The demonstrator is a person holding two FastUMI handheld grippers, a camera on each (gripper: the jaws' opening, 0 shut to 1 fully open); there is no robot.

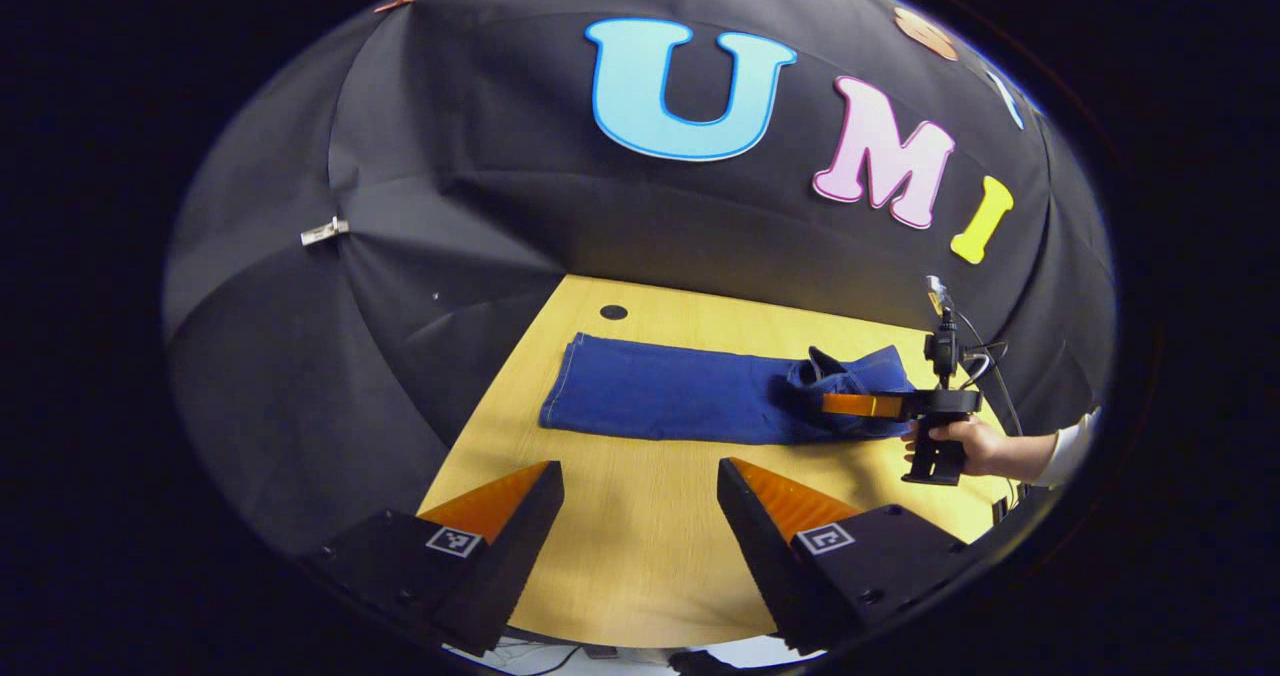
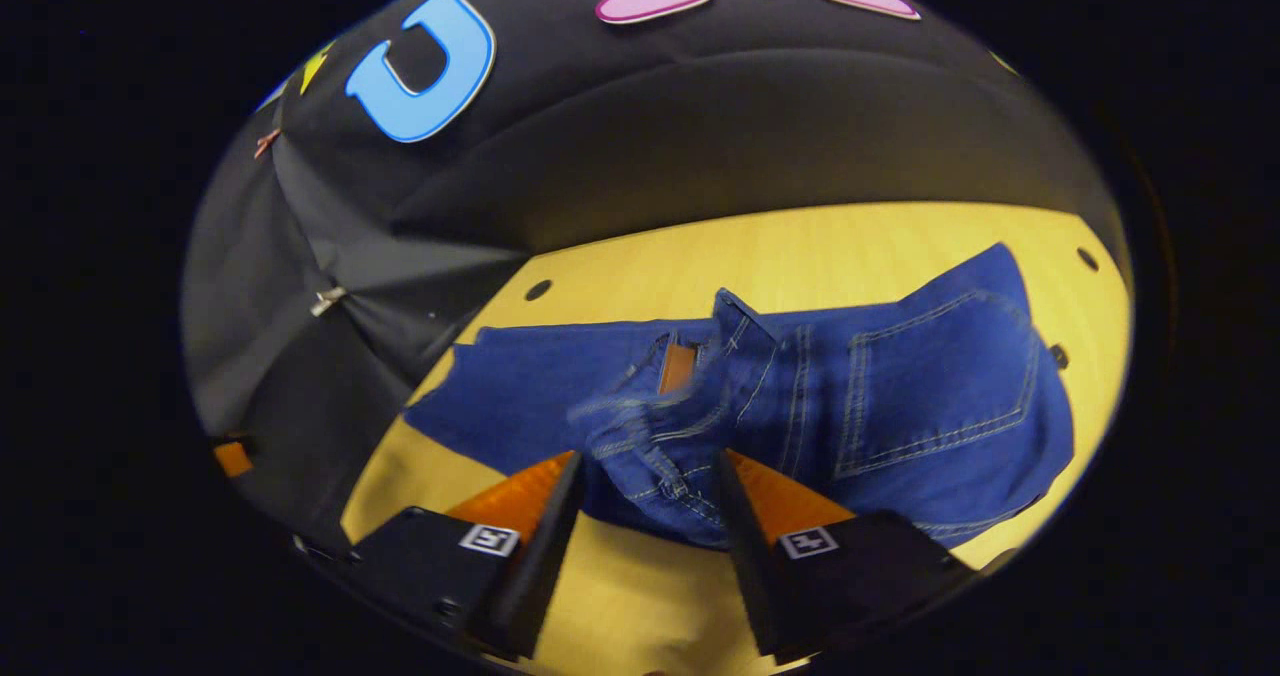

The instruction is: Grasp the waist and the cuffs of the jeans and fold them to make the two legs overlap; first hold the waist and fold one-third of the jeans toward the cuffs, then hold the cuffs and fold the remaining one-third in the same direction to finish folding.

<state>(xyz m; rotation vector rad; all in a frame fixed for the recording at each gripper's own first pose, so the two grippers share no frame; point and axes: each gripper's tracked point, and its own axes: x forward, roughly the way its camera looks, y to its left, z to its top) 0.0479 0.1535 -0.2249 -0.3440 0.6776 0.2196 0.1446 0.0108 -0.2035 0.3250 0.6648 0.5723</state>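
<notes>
Lifting the jeans' waist (image 2: 650,436), the right gripper (image 2: 648,476) is clamping denim for the first one-third fold toward the cuffs (image 1: 565,386); the left gripper (image 1: 640,486) is hanging apart above the desk (image 1: 650,556).

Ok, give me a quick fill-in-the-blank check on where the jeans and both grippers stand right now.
1. The jeans lie on a ____ table.
2. The left gripper hangs above bare table with its fingers ____.
3. The right gripper has the ____ end of the jeans bunched between its fingers.
4. On the seat of the jeans, a back ____ with light stitching faces up.

Missing words: wooden; open; waist; pocket
</notes>
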